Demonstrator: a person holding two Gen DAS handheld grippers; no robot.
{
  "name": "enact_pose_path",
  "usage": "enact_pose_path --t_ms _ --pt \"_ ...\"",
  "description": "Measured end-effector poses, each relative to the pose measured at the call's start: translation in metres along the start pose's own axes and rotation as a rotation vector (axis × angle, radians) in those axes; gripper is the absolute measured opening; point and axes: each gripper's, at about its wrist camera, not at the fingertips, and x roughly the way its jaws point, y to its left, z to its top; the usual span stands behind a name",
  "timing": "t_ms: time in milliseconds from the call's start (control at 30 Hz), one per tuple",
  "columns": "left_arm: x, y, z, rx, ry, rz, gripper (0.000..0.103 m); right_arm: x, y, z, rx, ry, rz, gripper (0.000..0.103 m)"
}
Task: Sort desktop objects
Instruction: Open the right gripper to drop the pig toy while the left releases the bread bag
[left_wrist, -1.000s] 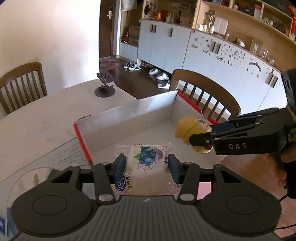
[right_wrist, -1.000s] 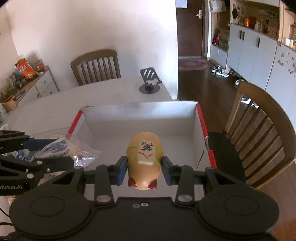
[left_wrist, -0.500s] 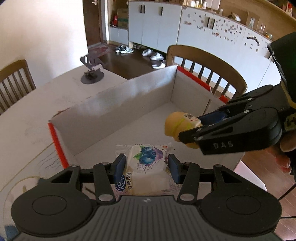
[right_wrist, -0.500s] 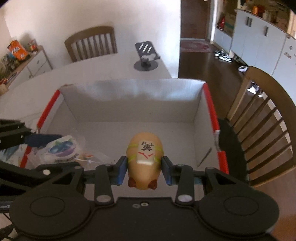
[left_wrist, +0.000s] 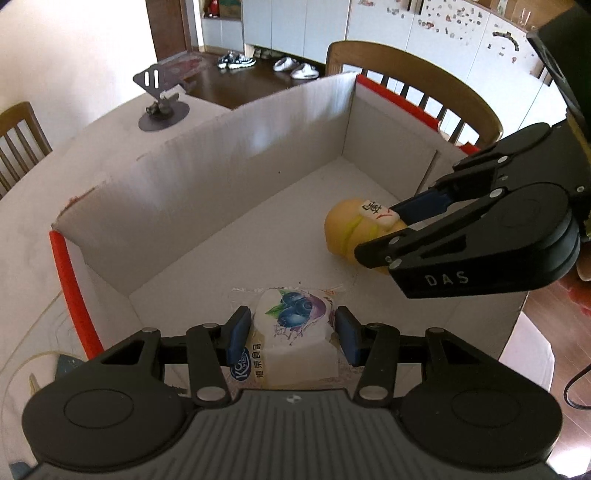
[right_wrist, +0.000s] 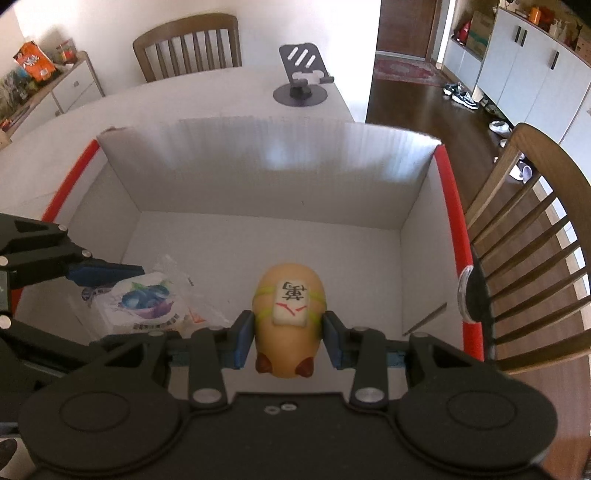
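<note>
Over the white box (left_wrist: 207, 155), both grippers are now low, down between its walls. A second ago they were up near the rim, so both have come down and forward.

The left gripper (left_wrist: 293, 334) has its two blue pads pressed on a snack pack (left_wrist: 295, 332) with blueberries printed on it. The pads are only a little way apart, just as wide as the pack. The pack is at the near left part of the box, very close to the floor. I cannot tell if it touches the floor yet.

The right gripper (right_wrist: 288, 338) squeezes a round tan toy (right_wrist: 290, 317) with a white tile on its back. Its pads hug the toy's sides the same way. The toy is at the near right part of the box, beside the snack pack but not touching it. It looks very near the floor too.

This means the carrying part is almost over. I think the next step is to open both grippers and let the two things rest in the box. If they open too high, the round toy may roll.

A phone stand (right_wrist: 301, 79) is on the table (right_wrist: 221, 96) behind the box.
</note>
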Motion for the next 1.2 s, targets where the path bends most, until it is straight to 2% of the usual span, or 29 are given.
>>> enact_pose_path --t_ms 467,567,667,800,1200 --pt "0.014 0.000 0.002 0.006 0.093 -0.022 0.050 0.012 -0.001 -0.003 0.003 0.051 -0.010 0.041" --pt "0.013 -0.001 0.001 0.006 0.097 -0.033 0.054 0.012 -0.001 -0.005 0.006 0.048 -0.009 0.043" --pt "0.010 -0.002 0.000 0.008 0.090 -0.033 0.056 0.012 0.000 -0.006 0.008 0.048 -0.013 0.044" --pt "0.001 0.001 0.000 -0.010 0.063 -0.038 0.058 0.006 -0.001 -0.007 0.019 0.030 -0.015 0.052" --pt "-0.045 0.005 -0.005 -0.072 -0.044 -0.060 0.058 -0.037 -0.004 -0.011 0.050 -0.054 0.034 0.052"
